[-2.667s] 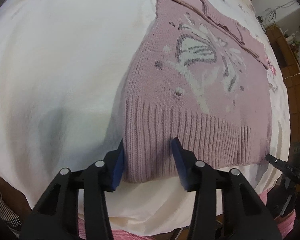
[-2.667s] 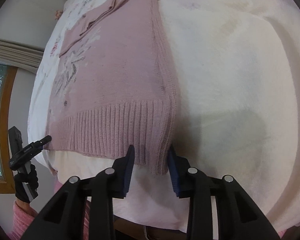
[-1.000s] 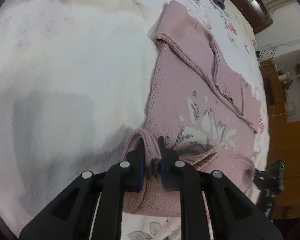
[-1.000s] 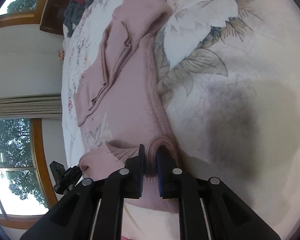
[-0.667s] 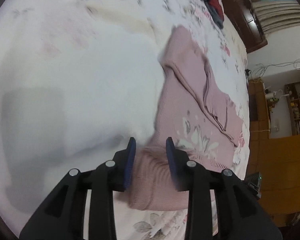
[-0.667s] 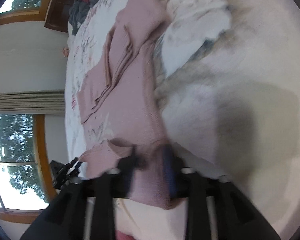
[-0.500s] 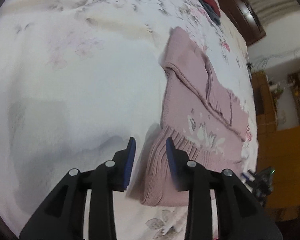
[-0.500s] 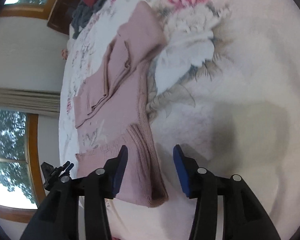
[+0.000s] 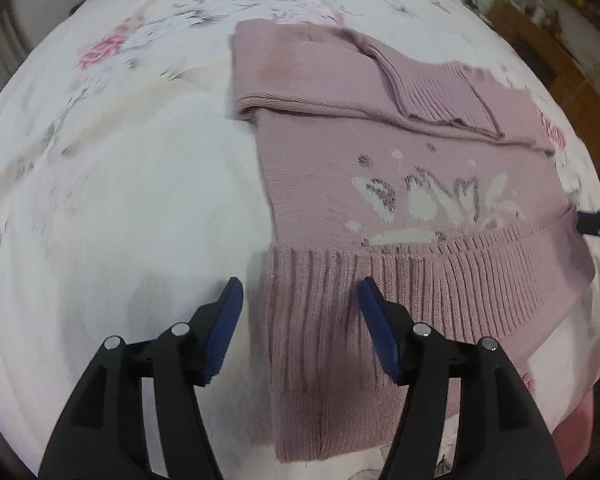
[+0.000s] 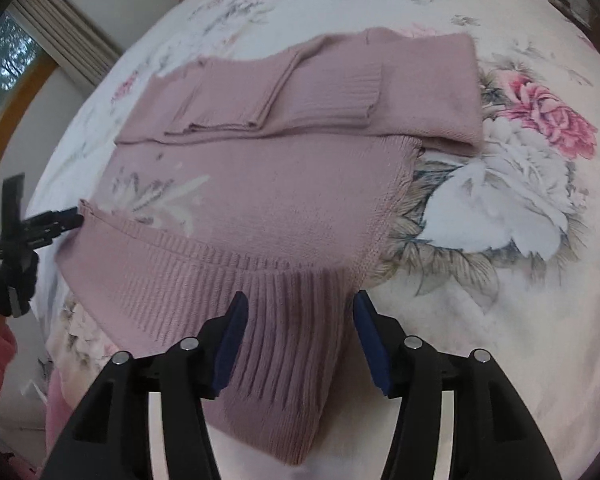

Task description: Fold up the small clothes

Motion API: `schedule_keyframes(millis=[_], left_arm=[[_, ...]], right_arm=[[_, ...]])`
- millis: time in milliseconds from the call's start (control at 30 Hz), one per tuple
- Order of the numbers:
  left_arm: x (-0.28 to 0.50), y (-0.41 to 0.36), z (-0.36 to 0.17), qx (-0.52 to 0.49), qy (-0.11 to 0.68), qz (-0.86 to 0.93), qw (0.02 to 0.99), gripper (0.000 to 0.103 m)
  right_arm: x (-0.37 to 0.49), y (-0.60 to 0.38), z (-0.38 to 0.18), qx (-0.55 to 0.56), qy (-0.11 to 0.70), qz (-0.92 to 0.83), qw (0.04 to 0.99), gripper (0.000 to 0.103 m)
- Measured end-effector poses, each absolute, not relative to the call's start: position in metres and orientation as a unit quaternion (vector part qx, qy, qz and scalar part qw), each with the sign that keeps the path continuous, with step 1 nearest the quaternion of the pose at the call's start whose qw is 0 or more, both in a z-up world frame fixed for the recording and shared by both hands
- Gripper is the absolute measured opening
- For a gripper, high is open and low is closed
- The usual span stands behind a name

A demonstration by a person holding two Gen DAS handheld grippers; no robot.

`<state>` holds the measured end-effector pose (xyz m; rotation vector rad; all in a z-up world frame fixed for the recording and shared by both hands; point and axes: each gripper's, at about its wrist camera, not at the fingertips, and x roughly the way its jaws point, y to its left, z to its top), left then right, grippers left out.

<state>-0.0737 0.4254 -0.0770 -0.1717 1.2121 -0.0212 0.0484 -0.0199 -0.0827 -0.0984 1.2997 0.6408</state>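
Left wrist view: a pink sweater (image 9: 332, 184) is laid on a flowered bed (image 9: 112, 168), its ribbed hem folded up over the front. Left tongs (image 9: 300, 300) and right tongs (image 10: 298, 312) are spread wide, nothing gripped.

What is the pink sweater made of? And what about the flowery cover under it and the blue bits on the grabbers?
The pink sweater looks like knitted yarn, wool or acrylic: you can see stitch rows and a ribbed hem. The flowery cover looks like soft, matte woven cloth with printed roses, probably cotton. The blue pads on the left gripper and right gripper look like smooth rubber or plastic; I cannot tell which.
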Motion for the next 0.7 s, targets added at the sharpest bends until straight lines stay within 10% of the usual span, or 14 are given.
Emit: schedule_keyframes(millis=[400,700], left_arm=[[-0.075,0.41,-0.074,-0.055,0.564,-0.007,0.824,0.051],[-0.067,0.41,-0.081,-0.076,0.565,-0.009,0.822,0.049]], right_arm=[[0.043,-0.015,-0.086,-0.08,0.589,0.289,0.751,0.015],[0.045,-0.017,-0.088,-0.051,0.599,0.307,0.738,0.022]])
